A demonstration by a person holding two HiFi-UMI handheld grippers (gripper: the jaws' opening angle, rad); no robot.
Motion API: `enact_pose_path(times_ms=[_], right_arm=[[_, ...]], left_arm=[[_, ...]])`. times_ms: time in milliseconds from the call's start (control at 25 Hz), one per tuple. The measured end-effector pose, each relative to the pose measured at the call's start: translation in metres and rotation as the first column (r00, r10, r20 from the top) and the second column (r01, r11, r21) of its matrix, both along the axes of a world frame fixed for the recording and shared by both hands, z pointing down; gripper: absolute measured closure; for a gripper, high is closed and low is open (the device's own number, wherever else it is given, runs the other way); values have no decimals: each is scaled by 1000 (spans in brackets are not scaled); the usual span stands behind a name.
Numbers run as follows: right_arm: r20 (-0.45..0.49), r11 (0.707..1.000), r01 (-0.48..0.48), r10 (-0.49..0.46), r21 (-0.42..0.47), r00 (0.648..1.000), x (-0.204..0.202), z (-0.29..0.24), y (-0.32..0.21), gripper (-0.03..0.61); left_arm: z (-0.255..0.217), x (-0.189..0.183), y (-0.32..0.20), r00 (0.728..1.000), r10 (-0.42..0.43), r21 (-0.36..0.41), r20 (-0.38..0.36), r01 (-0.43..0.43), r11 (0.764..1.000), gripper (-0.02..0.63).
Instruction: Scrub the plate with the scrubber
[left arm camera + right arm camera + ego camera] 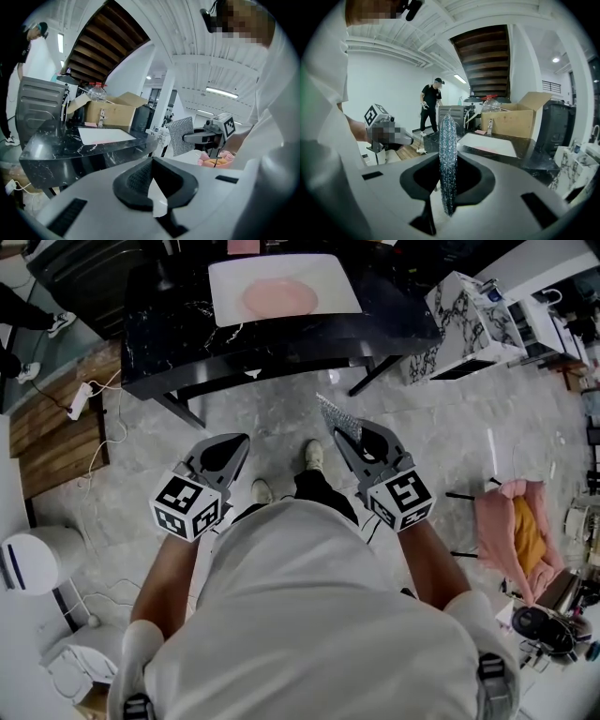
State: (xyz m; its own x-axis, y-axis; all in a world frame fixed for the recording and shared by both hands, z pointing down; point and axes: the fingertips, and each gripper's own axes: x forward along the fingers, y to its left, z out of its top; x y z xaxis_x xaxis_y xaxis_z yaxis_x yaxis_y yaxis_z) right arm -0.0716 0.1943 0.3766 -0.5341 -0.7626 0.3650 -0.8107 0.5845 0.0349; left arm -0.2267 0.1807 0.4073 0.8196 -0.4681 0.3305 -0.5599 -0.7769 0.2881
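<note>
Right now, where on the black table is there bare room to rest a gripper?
Bare tabletop lies left of the white tray and in a strip to its right. The pink plate fills the tray's middle. The far edge is crowded by a cardboard box and bottle.

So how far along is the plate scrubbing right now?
Done: the right gripper is shut on the scrubber. In hand: only that; the left gripper is shut and empty, both held short of the table. Left: reaching the pink plate and scrubbing it.
</note>
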Motion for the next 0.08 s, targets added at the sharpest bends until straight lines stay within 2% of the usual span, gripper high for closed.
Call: enact_pose_path(times_ms=[80], right_arm=[[6, 1000, -3, 3, -6, 1000, -1, 1, 6, 502]], left_arm=[[4, 0, 5, 1000, 11, -8, 5, -11, 1000, 618]])
